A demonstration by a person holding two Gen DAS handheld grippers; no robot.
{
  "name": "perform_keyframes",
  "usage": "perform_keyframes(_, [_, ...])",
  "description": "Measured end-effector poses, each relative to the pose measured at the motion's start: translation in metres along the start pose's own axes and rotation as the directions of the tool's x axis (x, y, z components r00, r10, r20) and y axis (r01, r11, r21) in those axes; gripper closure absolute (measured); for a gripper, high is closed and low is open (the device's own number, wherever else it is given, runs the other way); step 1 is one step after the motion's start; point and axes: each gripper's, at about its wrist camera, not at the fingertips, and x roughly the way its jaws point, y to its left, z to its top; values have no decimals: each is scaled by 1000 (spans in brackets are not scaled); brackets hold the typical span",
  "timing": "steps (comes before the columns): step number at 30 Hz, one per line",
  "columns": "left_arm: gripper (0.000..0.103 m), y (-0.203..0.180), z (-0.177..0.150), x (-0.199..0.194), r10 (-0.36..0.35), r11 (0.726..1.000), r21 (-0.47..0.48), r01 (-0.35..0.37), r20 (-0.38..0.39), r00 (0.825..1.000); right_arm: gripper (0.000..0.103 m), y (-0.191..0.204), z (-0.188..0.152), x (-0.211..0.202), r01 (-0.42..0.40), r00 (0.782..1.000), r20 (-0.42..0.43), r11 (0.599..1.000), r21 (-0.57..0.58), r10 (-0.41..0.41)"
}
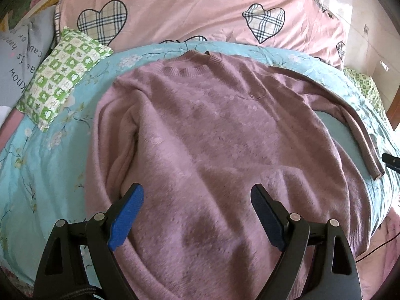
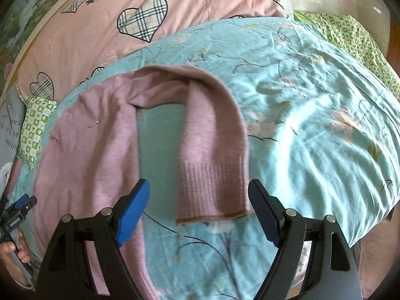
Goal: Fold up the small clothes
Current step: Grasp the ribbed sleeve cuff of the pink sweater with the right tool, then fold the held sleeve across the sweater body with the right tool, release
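A pink fuzzy sweater (image 1: 205,135) lies flat, front up, on a turquoise floral bedsheet (image 1: 45,165), collar toward the far side. My left gripper (image 1: 197,192) is open and empty, hovering over the sweater's lower body. The sweater's right sleeve (image 2: 212,135) bends back toward me, its ribbed cuff (image 2: 212,187) lying on the sheet. My right gripper (image 2: 198,187) is open, its jaws either side of the cuff, not closed on it. The left gripper also shows at the left edge of the right wrist view (image 2: 17,210).
A pink quilt with plaid hearts (image 1: 190,12) lies across the far side of the bed. A green checked pillow (image 1: 60,75) sits at the far left, another green checked cloth (image 2: 350,37) at the far right. The bed edge (image 2: 362,237) drops off at the near right.
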Motion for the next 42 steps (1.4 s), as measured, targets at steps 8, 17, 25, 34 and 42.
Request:
perform_keyframes(8, [15, -5, 7, 7, 0, 1000, 10, 1, -13, 1000, 23, -29, 7, 24, 32, 999, -10, 999, 21, -32])
perform_keyframes(17, [15, 0, 7, 19, -19, 1000, -3, 19, -34, 999, 97, -14, 3, 25, 38, 999, -9, 998, -47, -38])
perform_keyframes(25, [15, 24, 12, 13, -58, 997, -47, 58, -6, 998, 98, 67, 35, 8, -223, 972, 49, 966, -132, 231])
perform_keyframes(34, [15, 64, 23, 6, -180, 975, -124, 183, 36, 983, 98, 215, 66, 52, -532, 846, -94, 814, -233, 525])
perform_keyframes(42, [15, 85, 41, 15, -205, 970, -119, 210, 52, 977, 97, 312, 52, 119, -690, 713, -333, 701, -181, 617])
